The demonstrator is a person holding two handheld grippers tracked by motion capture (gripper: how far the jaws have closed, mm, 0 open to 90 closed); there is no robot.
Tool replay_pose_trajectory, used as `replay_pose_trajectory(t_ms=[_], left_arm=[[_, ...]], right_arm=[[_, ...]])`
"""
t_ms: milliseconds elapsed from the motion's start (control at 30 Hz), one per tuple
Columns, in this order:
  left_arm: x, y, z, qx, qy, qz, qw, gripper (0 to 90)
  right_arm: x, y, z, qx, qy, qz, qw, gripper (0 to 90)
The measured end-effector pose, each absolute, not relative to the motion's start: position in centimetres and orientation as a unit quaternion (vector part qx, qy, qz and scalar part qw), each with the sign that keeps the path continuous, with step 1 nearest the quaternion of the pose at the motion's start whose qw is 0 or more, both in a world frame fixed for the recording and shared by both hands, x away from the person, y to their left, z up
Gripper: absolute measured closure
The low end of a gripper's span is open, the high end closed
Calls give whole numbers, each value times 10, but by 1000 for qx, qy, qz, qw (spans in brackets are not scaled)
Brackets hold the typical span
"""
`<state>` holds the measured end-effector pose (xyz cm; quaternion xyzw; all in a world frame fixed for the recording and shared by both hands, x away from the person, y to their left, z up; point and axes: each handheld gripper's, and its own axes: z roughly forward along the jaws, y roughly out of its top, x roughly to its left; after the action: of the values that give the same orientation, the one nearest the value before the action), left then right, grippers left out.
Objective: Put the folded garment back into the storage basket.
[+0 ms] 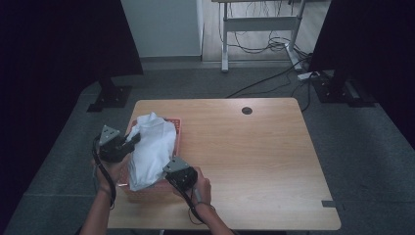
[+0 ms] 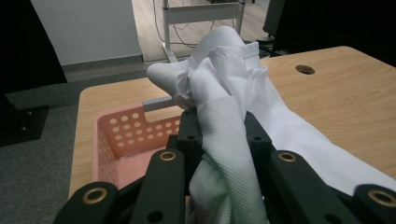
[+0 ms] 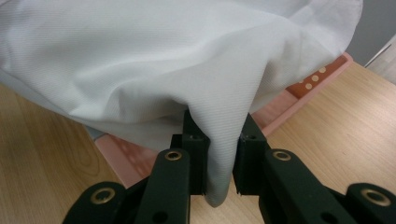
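A white cloth [image 1: 149, 149] lies bunched over a pink perforated basket [image 1: 176, 122] at the left of the wooden table [image 1: 254, 156]. My left gripper [image 1: 131, 141] is shut on the cloth's left side; in the left gripper view a fold of the cloth [image 2: 229, 93] runs up between the jaws, above the basket [image 2: 121, 135]. My right gripper [image 1: 169, 172] is shut on the cloth's near right edge; in the right gripper view the cloth [image 3: 154, 60] hangs over the jaws and a pinched fold drops between them, with the basket's rim [image 3: 289, 102] behind.
The table has a round cable hole [image 1: 247, 110] near its far edge. Past the table, grey floor carries two black stand bases [image 1: 110, 95] and a desk frame with loose cables [image 1: 259, 44]. Dark curtains hang on both sides.
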<state>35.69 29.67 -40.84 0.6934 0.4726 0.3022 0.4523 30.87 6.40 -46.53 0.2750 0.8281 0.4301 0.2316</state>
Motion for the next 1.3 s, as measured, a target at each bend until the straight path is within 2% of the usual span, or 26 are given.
replay_pose_trajectory(t_ms=[700,733,833,900,1000,1300], left_arm=[[377,302,-418,699,478,301,439,734],[378,303,-420,697,478,303,441,711],[381,300,-429,700,491,302,421,433],[379,300,-433,696,502,302,416,355],[375,299,-436,693,510,274,429,281],[360,273,-445,713,487,257,433,266]], right_arm=[[327,77,-476,288,827,429,223,767],[328,77,-476,292,825,429,225,730],[331,74,-478,317,814,429,231,430],[333,69,-480,323,813,436,212,335],[332,60,-482,320,810,445,207,279],[328,24,-480,312,808,462,188,266]])
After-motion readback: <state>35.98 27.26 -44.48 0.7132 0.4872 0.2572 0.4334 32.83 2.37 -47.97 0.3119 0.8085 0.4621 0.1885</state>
